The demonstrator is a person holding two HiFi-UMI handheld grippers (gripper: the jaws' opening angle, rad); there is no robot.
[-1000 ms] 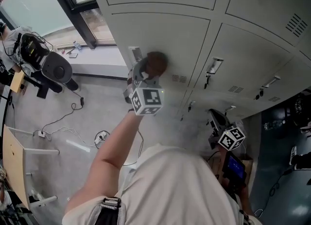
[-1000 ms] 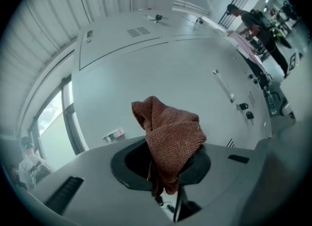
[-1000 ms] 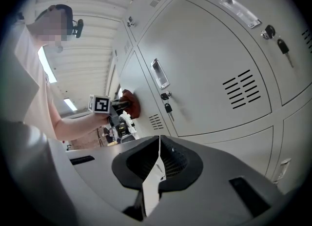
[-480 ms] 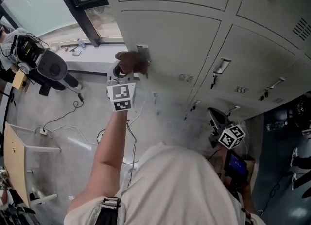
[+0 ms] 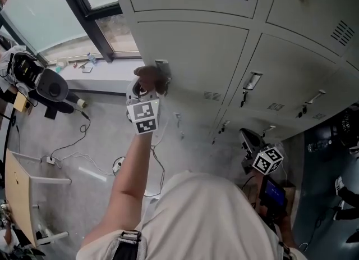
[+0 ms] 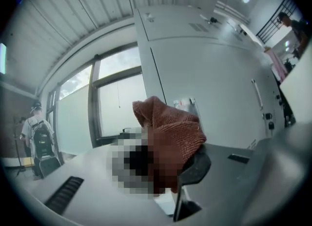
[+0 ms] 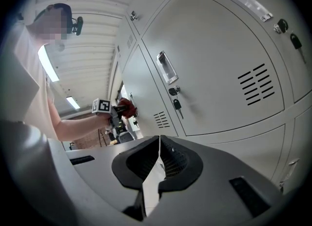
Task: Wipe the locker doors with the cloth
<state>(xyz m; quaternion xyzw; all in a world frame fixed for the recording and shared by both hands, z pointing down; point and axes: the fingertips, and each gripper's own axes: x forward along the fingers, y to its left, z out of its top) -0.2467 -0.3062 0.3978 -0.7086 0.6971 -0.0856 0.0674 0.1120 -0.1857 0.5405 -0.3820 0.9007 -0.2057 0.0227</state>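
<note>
Gripping a bunched red-brown cloth (image 6: 170, 132), the left gripper (image 6: 168, 164) has its jaws closed on the fabric. Only the rt-hand jaw shows in the left gripper view; the other can't be made out, & the cloth's lower part is obscured too. From the head view the cloth sits pressed to a grey locker door (image 5: 190, 51) near that door's left edge, just beside the recessed handle (image 5: 161, 64). Whether it overlaps the handle, can't tell, since cloth & gripper cover that spot. The person's left arm (image 5: 132, 169) reaches up to it, w/ the hand itself behind the marker cube. The right gripper (image 7: 157, 159) has its jaws pressed together w/ nothing between them. In the head view it hangs low at the person's rt side near the bottom lockers, partly behind the torso, so mostly just its cube shows. The locker bank is cut off at the top & rt of the head view. Every locker in sight is shut, so contents aren't visible. In the right gripper view one door carries a key (image 7: 176, 105) hanging from its lock below the handle, and vent slits (image 7: 256, 83) further over. Left of the lockers a window (image 5: 45, 17) runs down to a floor (image 5: 84, 141) strewn w/ cables; dark gear by the window is too small to ID.
</note>
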